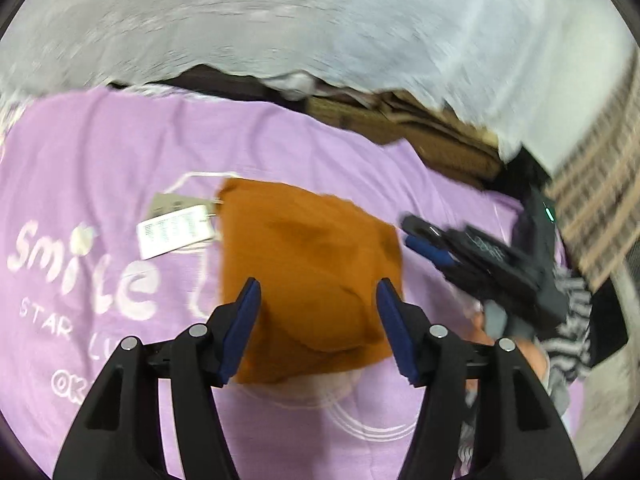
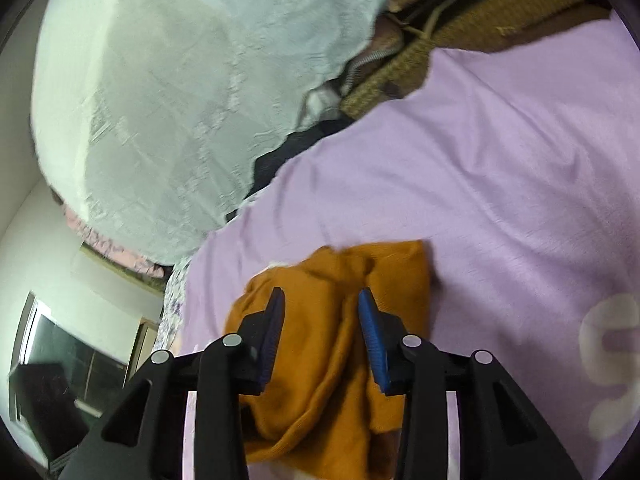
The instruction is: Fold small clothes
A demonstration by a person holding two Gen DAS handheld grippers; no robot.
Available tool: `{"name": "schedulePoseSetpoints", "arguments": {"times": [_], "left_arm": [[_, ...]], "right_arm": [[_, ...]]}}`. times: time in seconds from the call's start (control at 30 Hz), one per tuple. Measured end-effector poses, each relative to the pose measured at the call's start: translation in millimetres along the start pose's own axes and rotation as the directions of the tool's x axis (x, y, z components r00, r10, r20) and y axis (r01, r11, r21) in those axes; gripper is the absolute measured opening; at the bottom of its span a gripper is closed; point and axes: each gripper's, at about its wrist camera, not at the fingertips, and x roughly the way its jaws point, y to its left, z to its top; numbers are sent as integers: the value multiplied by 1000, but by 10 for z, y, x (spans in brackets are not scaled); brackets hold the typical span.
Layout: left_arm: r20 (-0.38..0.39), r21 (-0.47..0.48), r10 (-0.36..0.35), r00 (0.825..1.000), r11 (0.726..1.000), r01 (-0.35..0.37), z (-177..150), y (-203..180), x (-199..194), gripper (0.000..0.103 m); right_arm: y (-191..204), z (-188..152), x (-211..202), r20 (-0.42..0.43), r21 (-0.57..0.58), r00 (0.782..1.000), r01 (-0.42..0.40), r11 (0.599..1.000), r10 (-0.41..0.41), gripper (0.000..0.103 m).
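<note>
A small orange garment (image 1: 308, 264) lies folded on a lilac sheet (image 1: 100, 152) printed with "smile". White paper tags (image 1: 172, 228) stick out at its left edge. My left gripper (image 1: 318, 292) hovers over the garment's near half, open, with nothing pinched between its blue pads. At the garment's right edge, the left wrist view shows my right gripper (image 1: 410, 234) coming in from the right. In the right wrist view the garment (image 2: 336, 344) is bunched into a ridge. My right gripper (image 2: 321, 300) stands open astride it, its pads clear of the cloth.
Pale white lace fabric (image 1: 280, 20) hangs behind the sheet, above a brown woven mat (image 1: 432, 132). A hand in a striped sleeve (image 1: 568, 336) holds the right gripper. A dark window (image 2: 72, 352) and a white wall lie off the sheet's left edge.
</note>
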Motion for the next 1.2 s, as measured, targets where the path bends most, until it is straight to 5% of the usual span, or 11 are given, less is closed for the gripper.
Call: {"name": "schedulePoseSetpoints", "arguments": {"times": [0.07,0.3,0.43,0.47,0.5,0.63,0.8,0.97,1.2], "left_arm": [[2,-37,2,1000,999,-2,22,133,-12,58],[-57,-59,172,983,983,-176,-77,429,260,58],[-102,-58,213,972,974,-219,-154,546,430,58],[-110,-57,214,971,974,-221,-167,557,462,58],[-112,-51,218,970,973,-224,-180,546,477,58],[-94,16,184,978,983,-183,-201,369,391,59],[-51,114,210,976,972,-204,-269,115,393,77],[-189,130,257,948,963,-235,-411,182,878,92],[-139,102,242,960,968,-229,-345,252,730,90]], "right_arm": [[155,-68,-14,-18,-52,1000,-14,999,13,39],[638,-450,55,-181,-195,980,-115,974,80,44],[779,-672,161,-213,-277,977,-63,959,3,44],[788,-720,195,-205,-299,978,-29,954,-35,33],[776,-767,234,-184,-327,978,30,945,-95,4],[619,-686,-8,-119,-266,990,46,963,-80,5],[306,-683,-242,-115,-247,984,106,963,-138,5],[83,-832,1,-186,-233,964,145,962,-191,5],[69,-548,-318,-110,-127,992,47,991,-61,10]]}}
